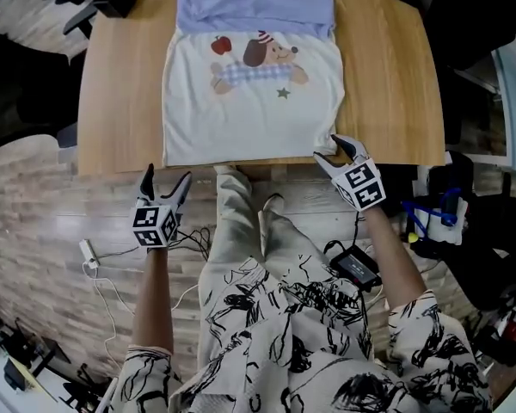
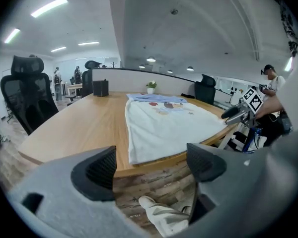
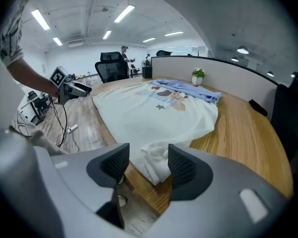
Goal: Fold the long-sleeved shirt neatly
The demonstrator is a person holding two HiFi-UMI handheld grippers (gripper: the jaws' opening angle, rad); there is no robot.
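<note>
Shirt point(image 1: 252, 93): cream body, lavender yoke, red collar (brown dog print, red apple). Tabletop point(image 1: 120, 93): light wood grain.

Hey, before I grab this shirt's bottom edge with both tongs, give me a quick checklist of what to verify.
1. Shirt lies flat on the table: ok.
2. Right tongs around the near hem corner: ok, fabric sits between them.
3. Right tongs clamped: not ok, they stand apart.
4. Left tongs at the other hem corner: not ok, open and empty, short of the table edge.
5. Sleeves tucked: cannot tell, none visible.
</note>
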